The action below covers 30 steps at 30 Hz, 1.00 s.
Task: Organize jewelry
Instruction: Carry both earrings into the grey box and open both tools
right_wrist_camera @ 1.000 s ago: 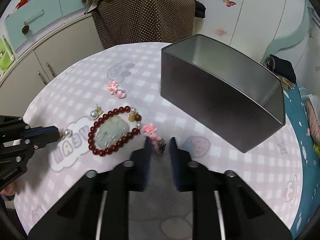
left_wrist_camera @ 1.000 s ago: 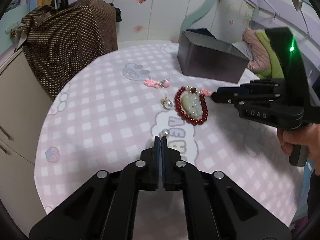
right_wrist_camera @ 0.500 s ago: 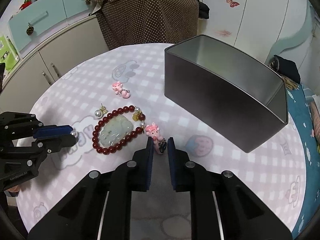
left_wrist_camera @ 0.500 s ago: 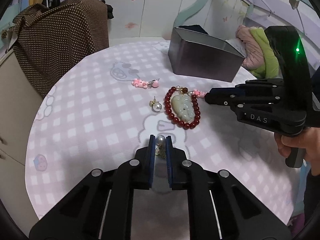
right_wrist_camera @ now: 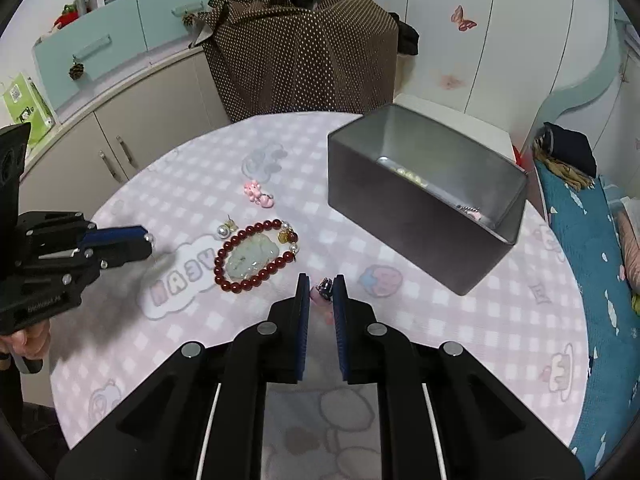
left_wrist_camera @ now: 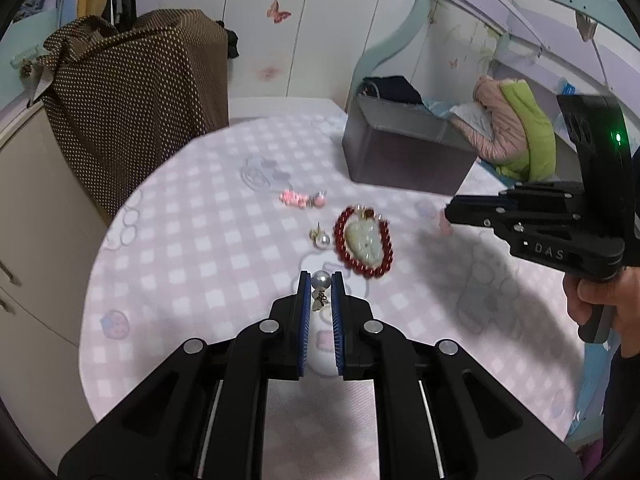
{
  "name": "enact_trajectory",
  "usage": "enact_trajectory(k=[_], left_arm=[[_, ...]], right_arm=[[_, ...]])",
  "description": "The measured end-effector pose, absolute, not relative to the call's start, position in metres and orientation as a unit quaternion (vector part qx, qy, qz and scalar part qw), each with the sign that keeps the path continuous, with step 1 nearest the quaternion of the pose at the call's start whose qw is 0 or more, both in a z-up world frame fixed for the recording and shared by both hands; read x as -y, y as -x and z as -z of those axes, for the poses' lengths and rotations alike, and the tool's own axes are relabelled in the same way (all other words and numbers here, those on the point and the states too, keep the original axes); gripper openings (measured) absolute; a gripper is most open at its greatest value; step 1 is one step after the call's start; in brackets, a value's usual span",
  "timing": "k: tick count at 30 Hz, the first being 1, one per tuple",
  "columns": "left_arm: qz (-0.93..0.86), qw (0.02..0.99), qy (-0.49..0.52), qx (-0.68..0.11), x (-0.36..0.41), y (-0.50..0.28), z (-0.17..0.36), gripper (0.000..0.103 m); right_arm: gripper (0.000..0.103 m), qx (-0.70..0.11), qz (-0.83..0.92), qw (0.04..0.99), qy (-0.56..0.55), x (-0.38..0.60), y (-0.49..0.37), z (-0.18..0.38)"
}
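Note:
My left gripper [left_wrist_camera: 320, 280] is shut on a pearl earring [left_wrist_camera: 321, 281] and holds it above the table; it also shows in the right wrist view [right_wrist_camera: 146, 240]. My right gripper [right_wrist_camera: 321, 284] is shut on a pink pig charm [right_wrist_camera: 323, 293], lifted off the cloth; it also shows in the left wrist view [left_wrist_camera: 450, 212]. On the table lie a red bead bracelet with a jade pendant [right_wrist_camera: 256, 258] [left_wrist_camera: 364, 242], a second pearl earring [right_wrist_camera: 225, 229] [left_wrist_camera: 321, 239] and a pink charm pair [right_wrist_camera: 258, 195] [left_wrist_camera: 302, 199]. A grey metal box [right_wrist_camera: 424, 216] [left_wrist_camera: 404, 160] stands open with some jewelry inside.
The round table has a pink checked cloth [right_wrist_camera: 440, 340]. A brown dotted cover [right_wrist_camera: 304, 48] and cabinets [right_wrist_camera: 120, 128] stand behind it. A bed with a teal sheet [right_wrist_camera: 584, 248] is at the right.
Both grippers have lifted their pieces off the cloth. The right gripper has raised the pink charm and moved away from the bracelet, toward the box. The left has raised the pearl earring.

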<state>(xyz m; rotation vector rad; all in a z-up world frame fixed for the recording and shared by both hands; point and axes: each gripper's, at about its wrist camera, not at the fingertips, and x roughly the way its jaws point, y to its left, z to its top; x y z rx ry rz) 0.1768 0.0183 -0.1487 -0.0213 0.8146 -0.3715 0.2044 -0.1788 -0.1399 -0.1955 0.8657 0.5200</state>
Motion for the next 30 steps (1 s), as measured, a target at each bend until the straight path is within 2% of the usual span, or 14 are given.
enact_trajectory(k=[12, 21, 26, 30], left_arm=[[0.193, 0.917, 0.0, -0.35, 0.0, -0.191, 0.089, 0.01], [0.221, 0.917, -0.003, -0.333, 0.037, -0.249, 0.03, 0.01], [0.238, 0.907, -0.001, -0.347, 0.066, -0.287, 0.014, 0.01], [0.241, 0.897, -0.005, -0.371, 0.087, -0.318, 0.021, 0.01]], right_arm=[[0.01, -0.364, -0.256, 0.892, 0.074, 0.196, -0.197, 0.078], [0.01, -0.321, -0.237, 0.914, 0.066, 0.217, -0.222, 0.013], [0.01, -0.333, -0.22, 0.915, 0.062, 0.229, -0.25, 0.006], [0.011, -0.354, -0.216, 0.909, 0.05, 0.233, -0.272, 0.016]])
